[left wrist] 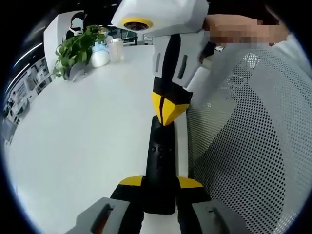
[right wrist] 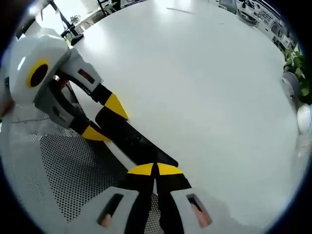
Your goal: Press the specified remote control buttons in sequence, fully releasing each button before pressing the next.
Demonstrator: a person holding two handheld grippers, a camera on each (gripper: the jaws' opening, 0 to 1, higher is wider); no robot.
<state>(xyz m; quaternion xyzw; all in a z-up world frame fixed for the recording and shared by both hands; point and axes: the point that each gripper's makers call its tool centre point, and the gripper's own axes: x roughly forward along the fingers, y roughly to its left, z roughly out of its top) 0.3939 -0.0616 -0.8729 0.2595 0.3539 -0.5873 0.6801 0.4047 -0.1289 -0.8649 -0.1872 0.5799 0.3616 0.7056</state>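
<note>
A long black remote [left wrist: 161, 161] points away from me in the left gripper view, with small buttons on its top face. My left gripper [left wrist: 161, 183] is shut on its near end, one yellow-tipped jaw on each side. My right gripper [left wrist: 168, 111] comes down from the top, its jaws shut together, tips resting on the remote's far end. In the right gripper view, the right gripper [right wrist: 156, 169] is shut with its tips on the remote [right wrist: 131, 139]. The left gripper [right wrist: 104, 119] clamps the other end there.
The white table [left wrist: 87, 136] spreads wide on one side. A mesh chair back [left wrist: 243, 141] stands close beside the remote, also seen as the mesh chair back [right wrist: 63, 165]. A potted plant [left wrist: 78, 48] and white containers [left wrist: 100, 57] sit at the table's far end.
</note>
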